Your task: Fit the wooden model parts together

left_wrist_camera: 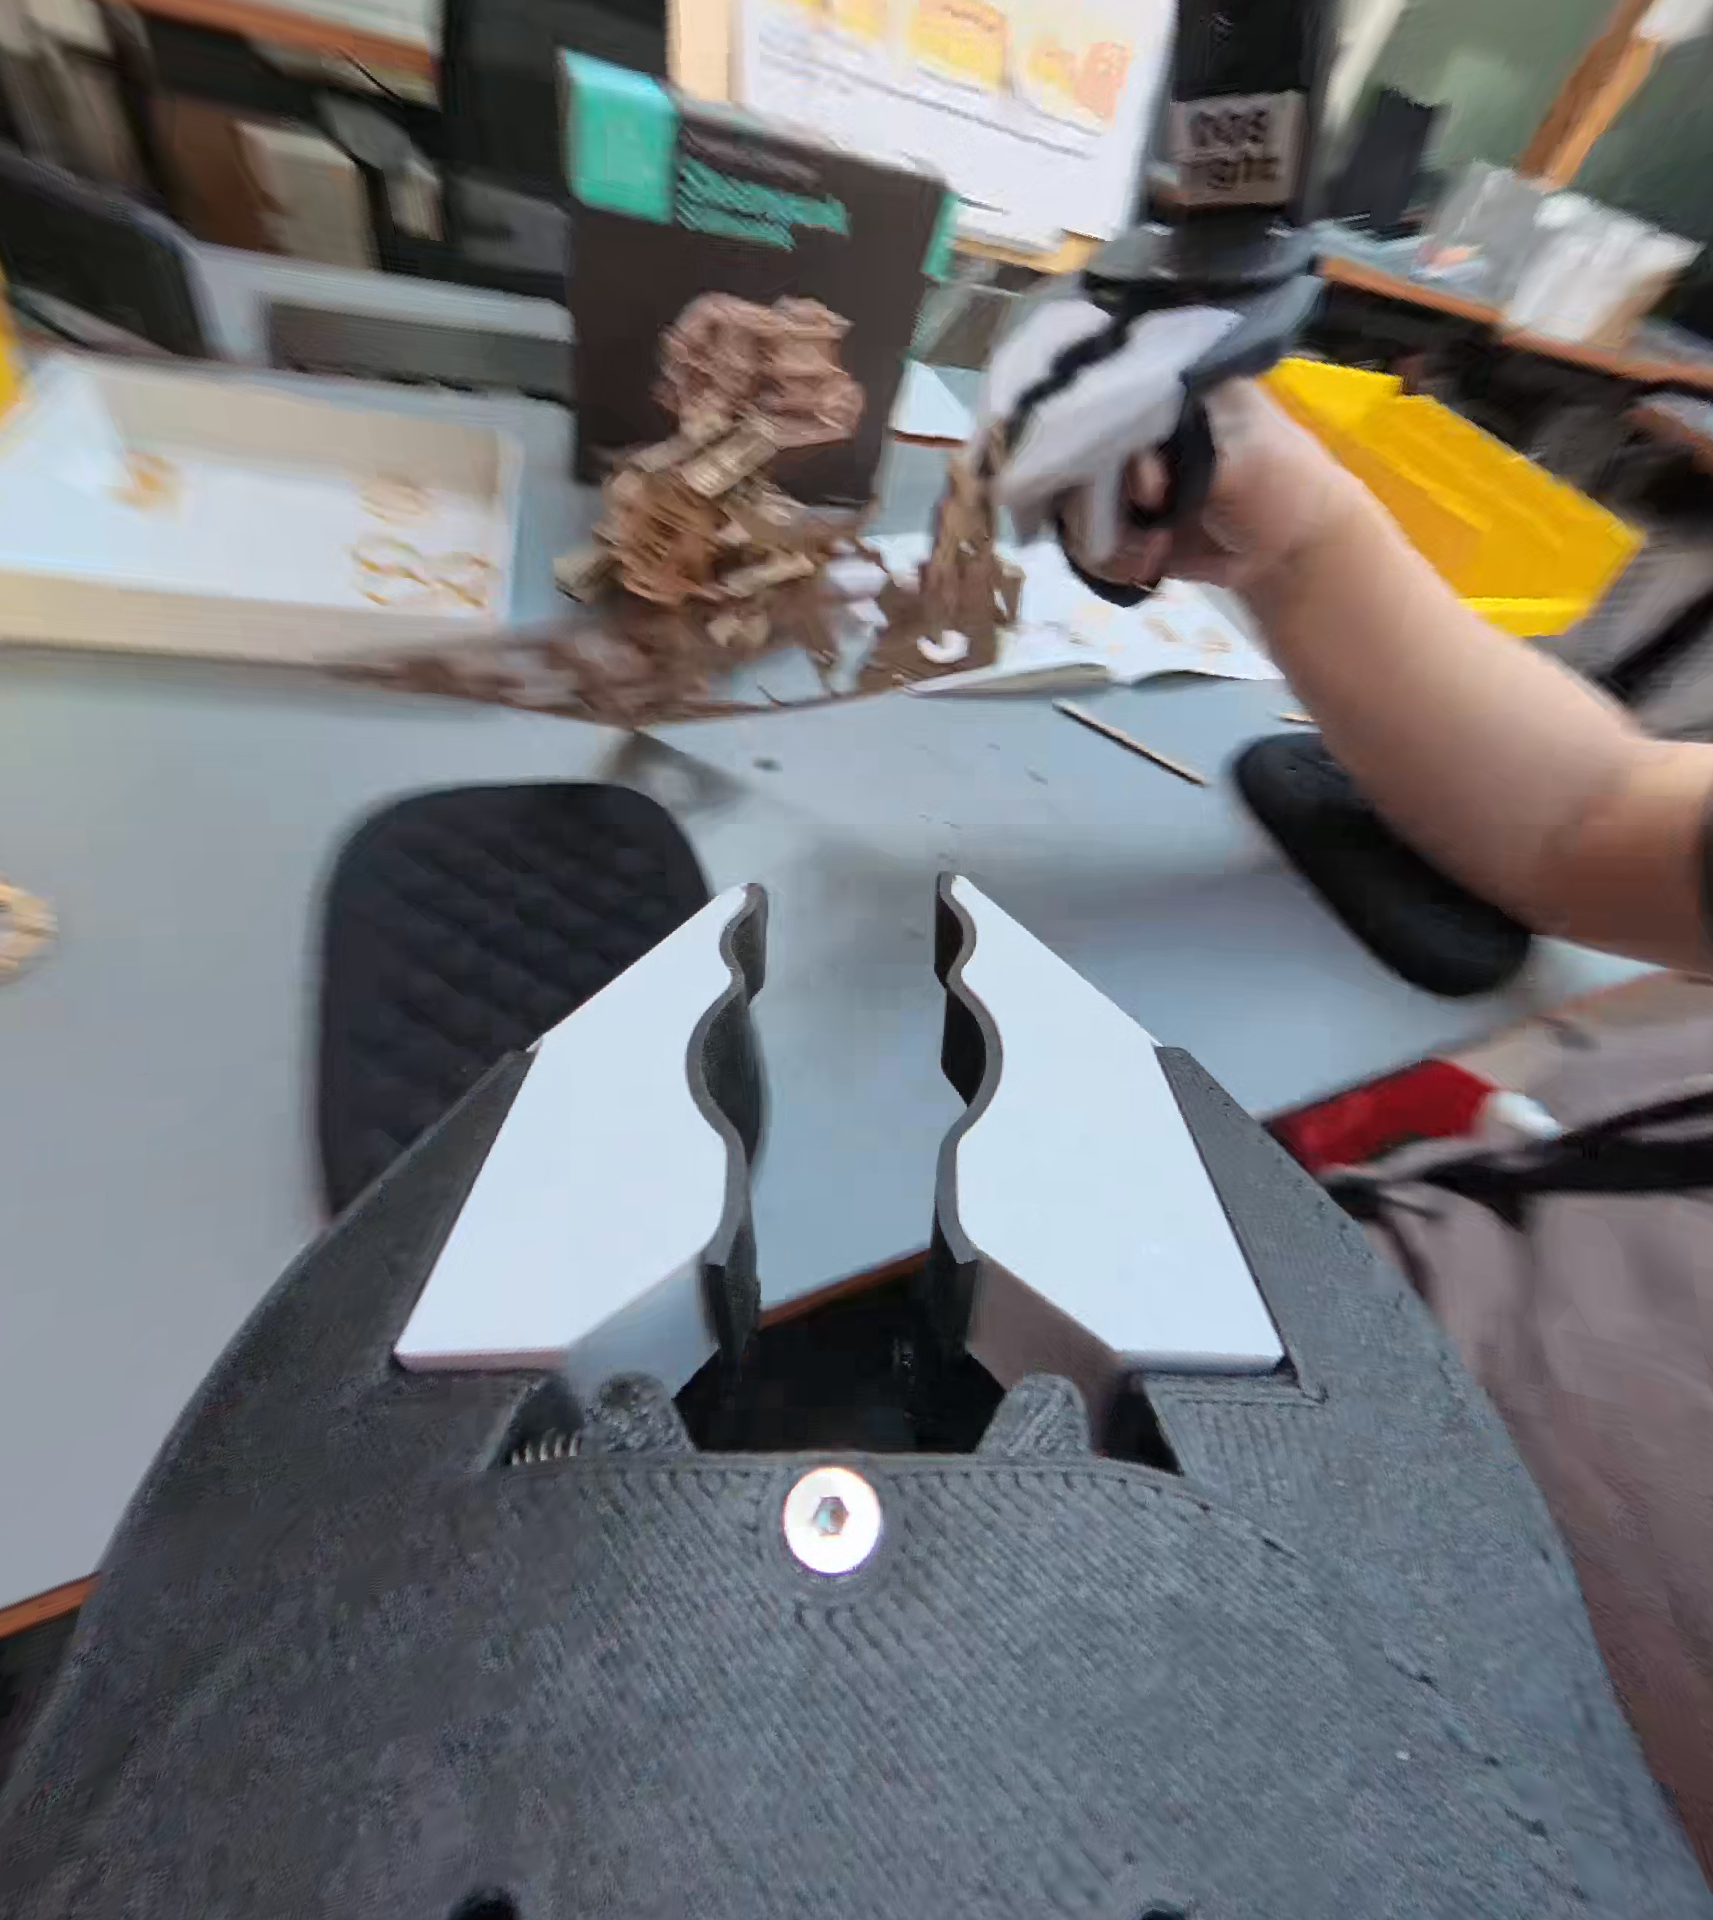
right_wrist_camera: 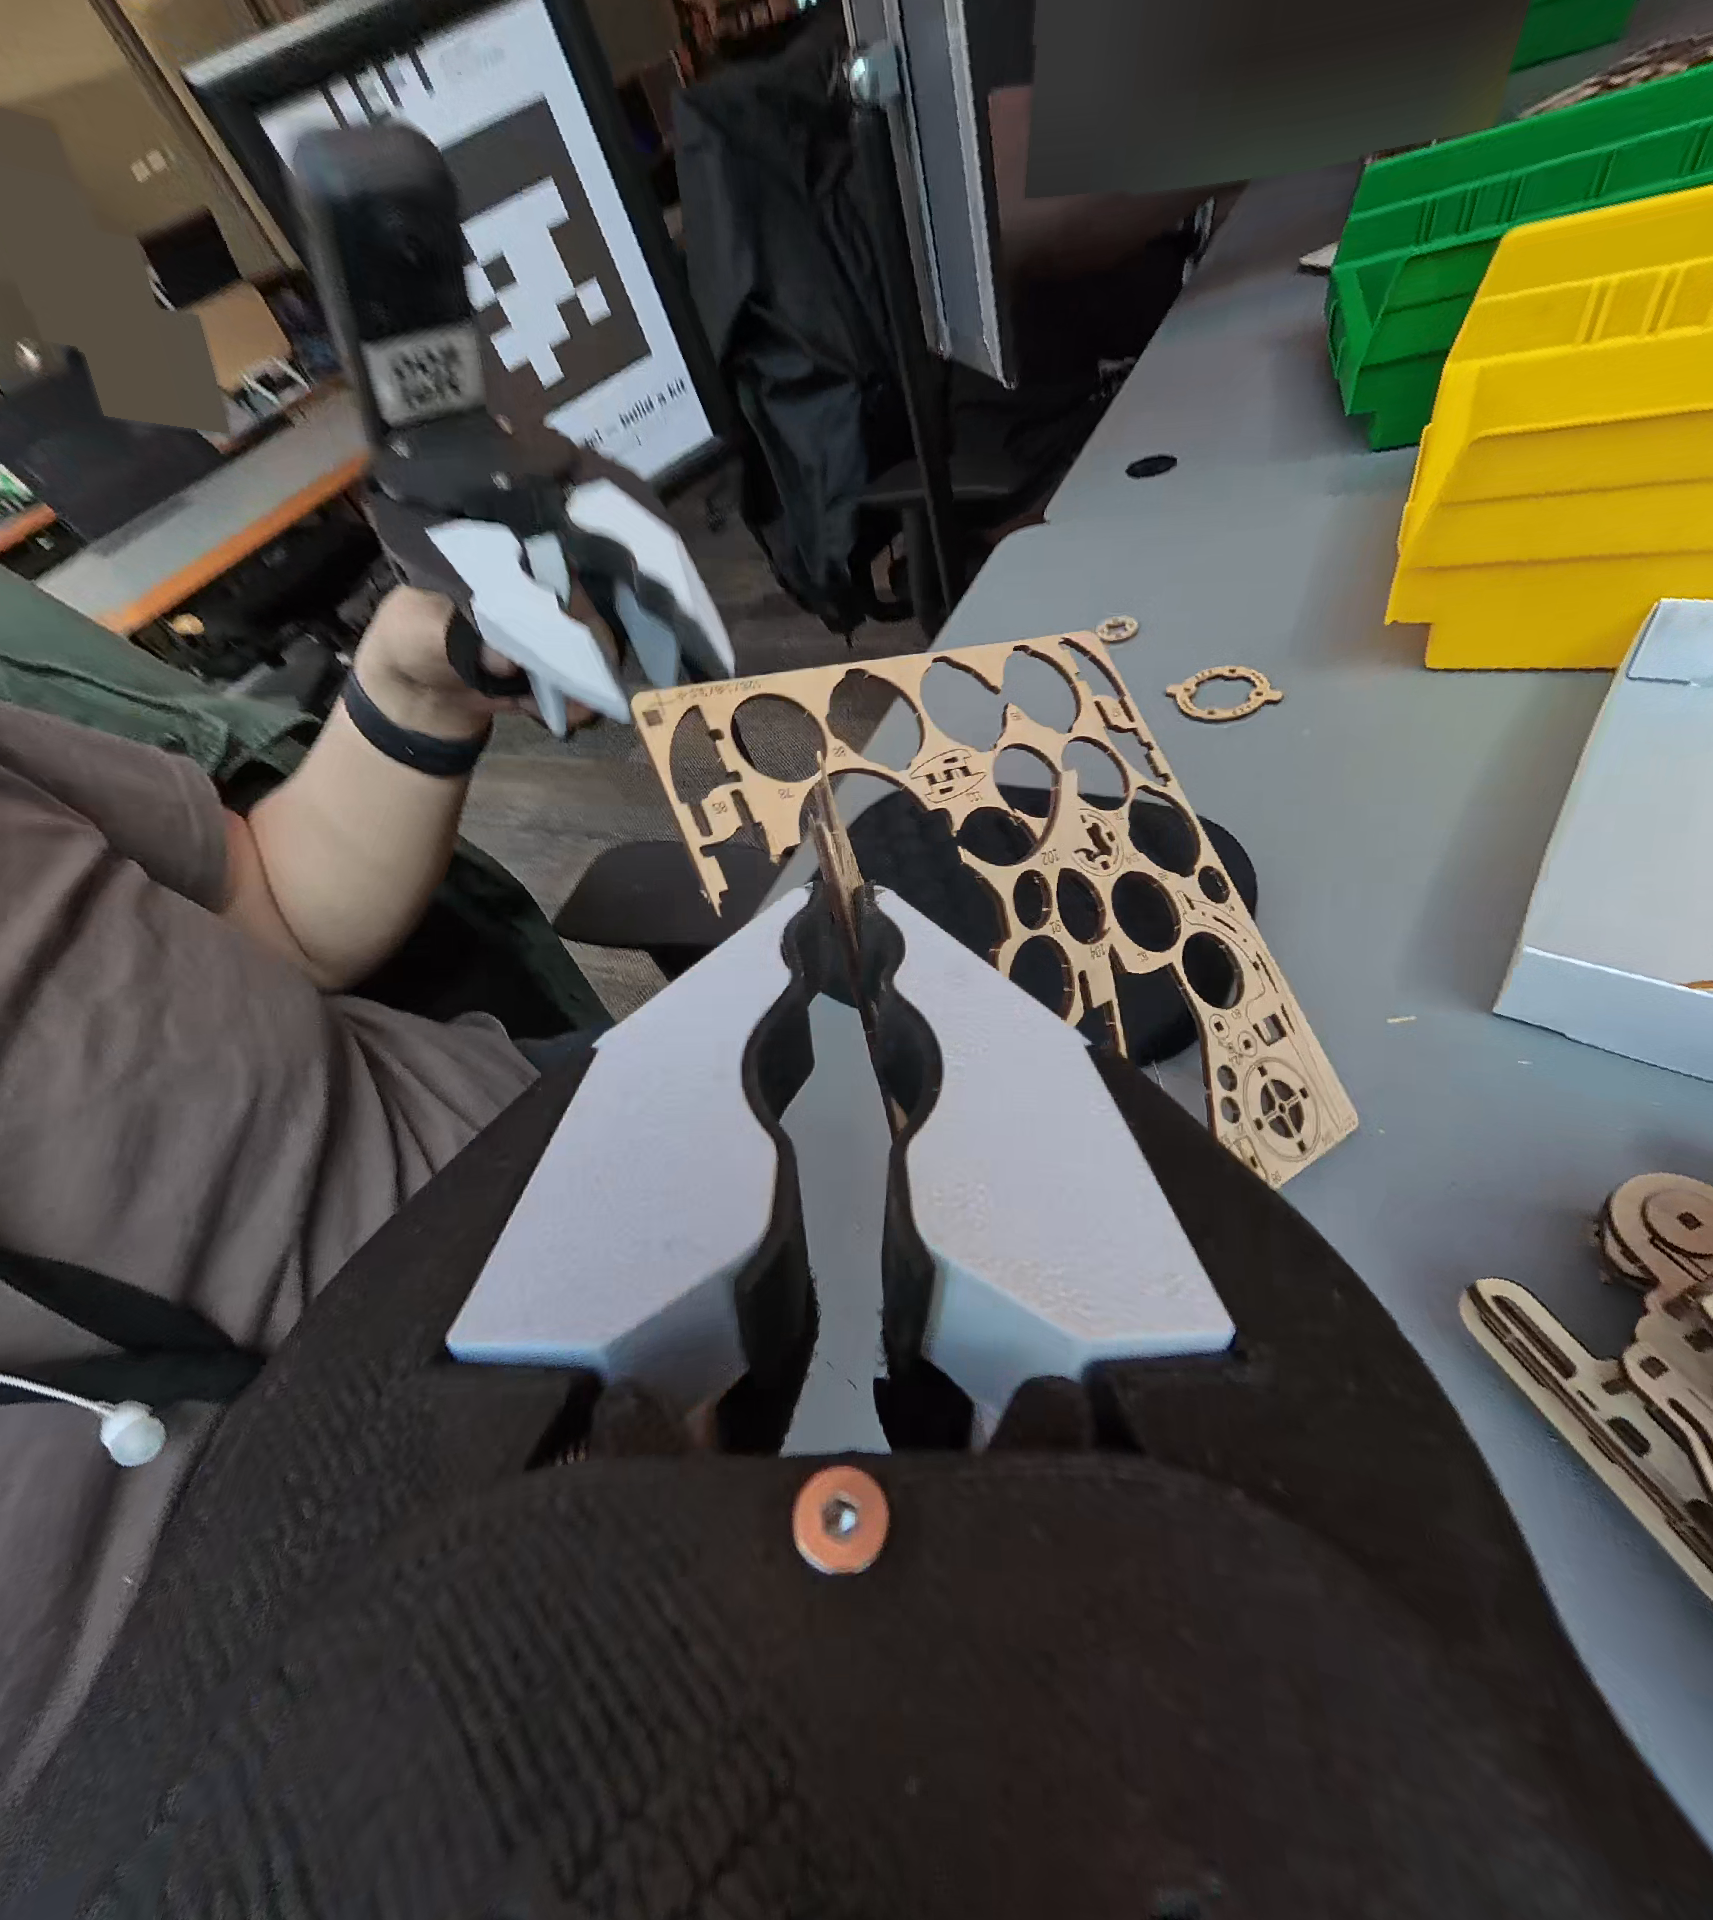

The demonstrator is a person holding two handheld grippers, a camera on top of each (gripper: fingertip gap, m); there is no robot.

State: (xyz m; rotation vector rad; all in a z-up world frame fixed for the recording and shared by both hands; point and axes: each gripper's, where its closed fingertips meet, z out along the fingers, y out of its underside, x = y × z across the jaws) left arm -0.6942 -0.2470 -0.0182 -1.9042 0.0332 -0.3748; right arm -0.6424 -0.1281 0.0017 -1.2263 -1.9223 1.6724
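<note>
Your right tongs (right_wrist_camera: 836, 914) clamp a punched sheet (right_wrist_camera: 1039, 831); left tongs (left_wrist_camera: 850, 904) gape empty. The model (left_wrist_camera: 717, 509) stands part-built; more fitting remains.

Left gripper (left_wrist_camera: 850, 906) hangs over the desk, jaws parted and empty; right gripper (right_wrist_camera: 836, 906) is raised opposite, fingers pinched tight, forearm bare.

Tan wooden sheet (right_wrist_camera: 987, 831); yellow bin (right_wrist_camera: 1610, 436); green bin (right_wrist_camera: 1517, 218); quilted, seemingly black pad (left_wrist_camera: 509, 935).
</note>
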